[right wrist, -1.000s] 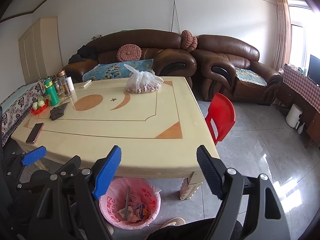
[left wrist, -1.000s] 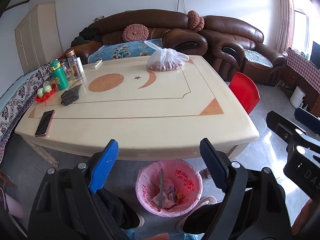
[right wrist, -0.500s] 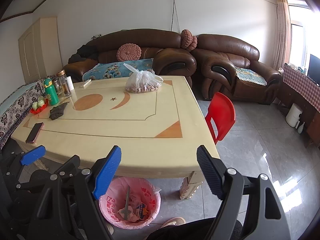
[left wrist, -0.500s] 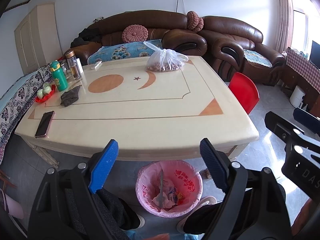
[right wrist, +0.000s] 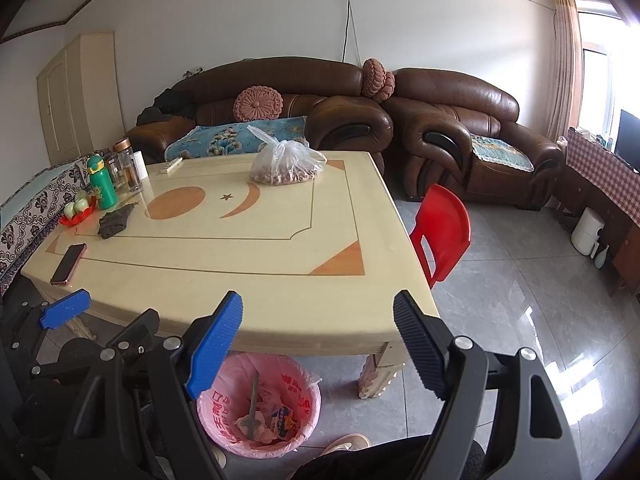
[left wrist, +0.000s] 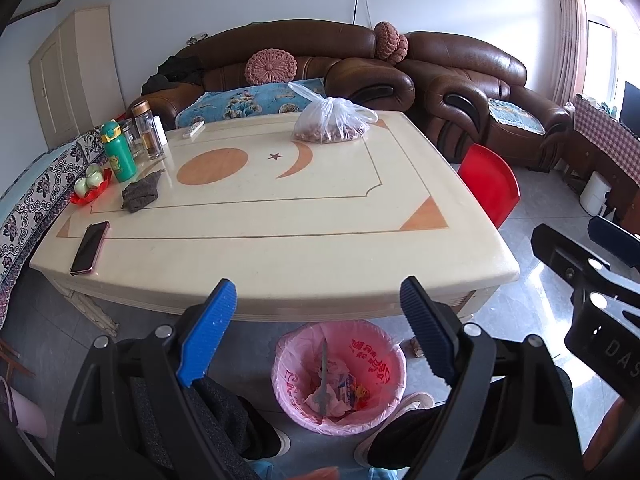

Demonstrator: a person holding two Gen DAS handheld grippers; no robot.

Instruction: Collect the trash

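Table point(left wrist: 280, 240): bag point(left wrist: 332, 124) at far edge, phone point(left wrist: 90, 247) near left corner, cloth point(left wrist: 140, 196) beyond it. Bin point(left wrist: 340, 376) on floor below near edge; chair point(left wrist: 490, 184) at right; sofa point(left wrist: 304, 64) behind.

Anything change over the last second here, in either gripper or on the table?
Nothing visibly changed. The left gripper and right gripper hang open and empty over the near table edge; the pink-lined trash bin, phone and plastic bag sit unmoved.
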